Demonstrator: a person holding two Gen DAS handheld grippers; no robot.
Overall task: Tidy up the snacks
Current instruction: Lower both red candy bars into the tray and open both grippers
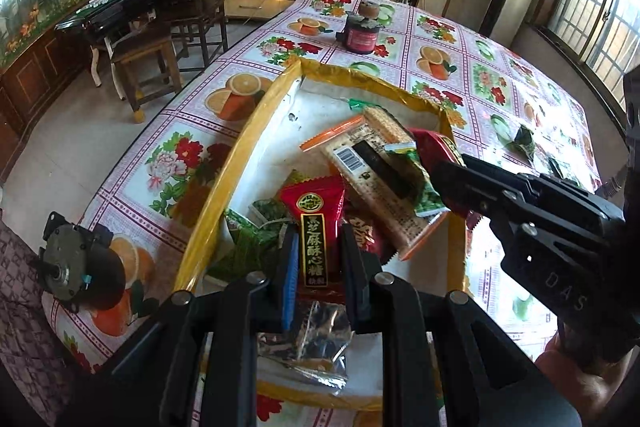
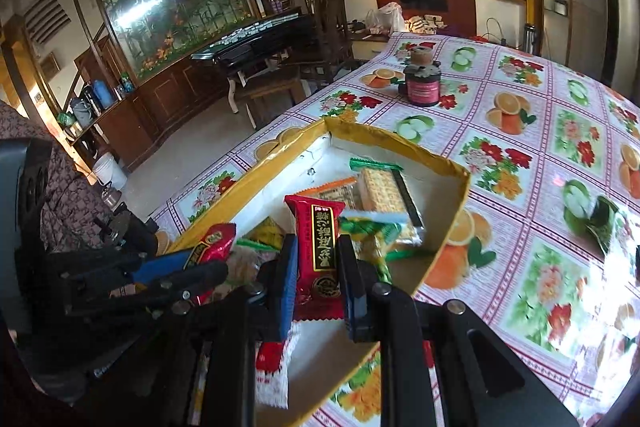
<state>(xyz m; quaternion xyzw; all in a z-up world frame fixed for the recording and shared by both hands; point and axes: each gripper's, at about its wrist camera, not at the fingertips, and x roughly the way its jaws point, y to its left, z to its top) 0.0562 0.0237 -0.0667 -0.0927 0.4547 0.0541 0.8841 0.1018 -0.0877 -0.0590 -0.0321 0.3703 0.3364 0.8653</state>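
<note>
Nearest in each wrist view, a claw pointed steeply down over the near end of the box [image 1: 240, 163] and each was clamped on a red candy packet. The left claw [image 1: 318, 267] pinched one red packet with gold lettering [image 1: 314, 223] between its blue-padded fingers [image 1: 289, 279], the packet standing upright above a crumpled silver wrapper [image 1: 312, 347] on the box floor. The right claw [image 2: 316, 275] gripped a second red packet of the same kind [image 2: 318, 247], its label upside down to that camera, and reached in from the right across the box's near corner; from the left wrist view it showed as a black arm [image 1: 520, 211] with a hand [image 1: 568, 383] behind it. Two claws, two red packets held. Farther into the yellow-rimmed, white-lined box lay a loose pile: one long cracker pack with an orange edge and barcode [image 1: 360, 163], a second cracker pack with a green end [image 1: 386, 125], and several green-wrapped sweets [image 1: 244, 243] whose number I could not tell. The box sat on the bench [image 1: 440, 59] with its fruit-and-flower cloth. One green packet [image 1: 520, 141] lay outside the box to the right. A small motor-like part [image 1: 76, 263] sat at the near left edge, and one dark jar with a pink label [image 1: 362, 35] stood far beyond the box.
</note>
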